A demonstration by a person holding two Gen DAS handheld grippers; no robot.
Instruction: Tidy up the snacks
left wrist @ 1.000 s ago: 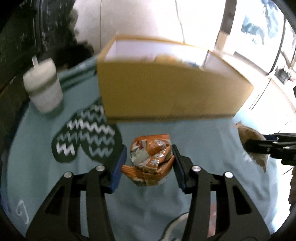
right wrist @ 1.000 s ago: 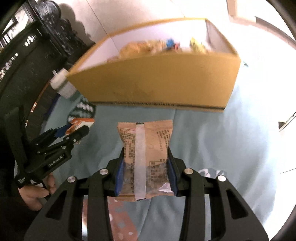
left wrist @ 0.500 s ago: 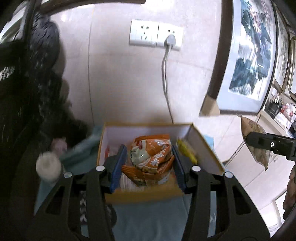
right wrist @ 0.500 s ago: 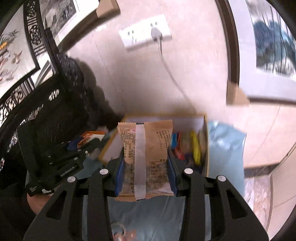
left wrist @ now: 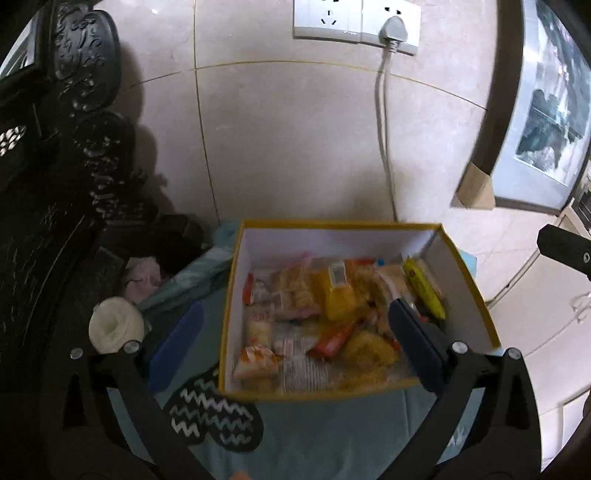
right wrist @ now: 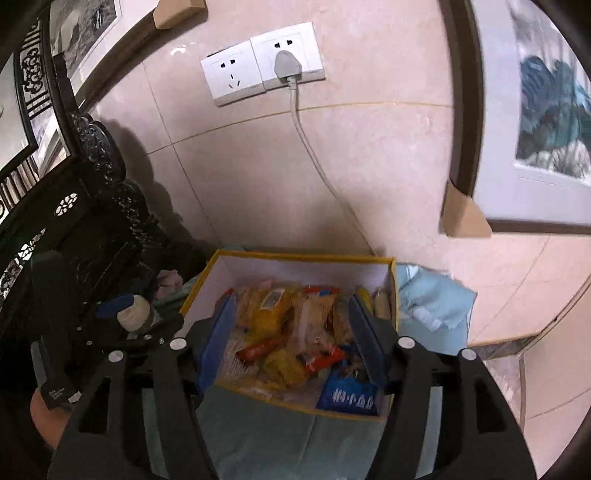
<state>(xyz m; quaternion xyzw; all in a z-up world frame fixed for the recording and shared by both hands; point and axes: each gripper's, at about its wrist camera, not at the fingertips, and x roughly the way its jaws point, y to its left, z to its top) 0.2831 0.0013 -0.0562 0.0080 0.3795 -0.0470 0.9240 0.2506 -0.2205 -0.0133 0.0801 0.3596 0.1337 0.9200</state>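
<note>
**Both grippers empty over the box**

Both tools are spread wide with nothing between the fingers: left gripper (left wrist: 295, 343) and right gripper (right wrist: 291, 339) hover above the box (left wrist: 476, 295). Snacks (left wrist: 332, 314) sit piled inside it. Looks like the drop-off step is done, so next move is probably backing away from the box to hunt for loose snacks.

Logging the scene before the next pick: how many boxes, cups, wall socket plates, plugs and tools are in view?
Snack box: 1
White cup: 1
Wall socket plates: 2
Plug: 1
Tools: 2, left tool and right tool, both open and empty
Total: 7
</note>
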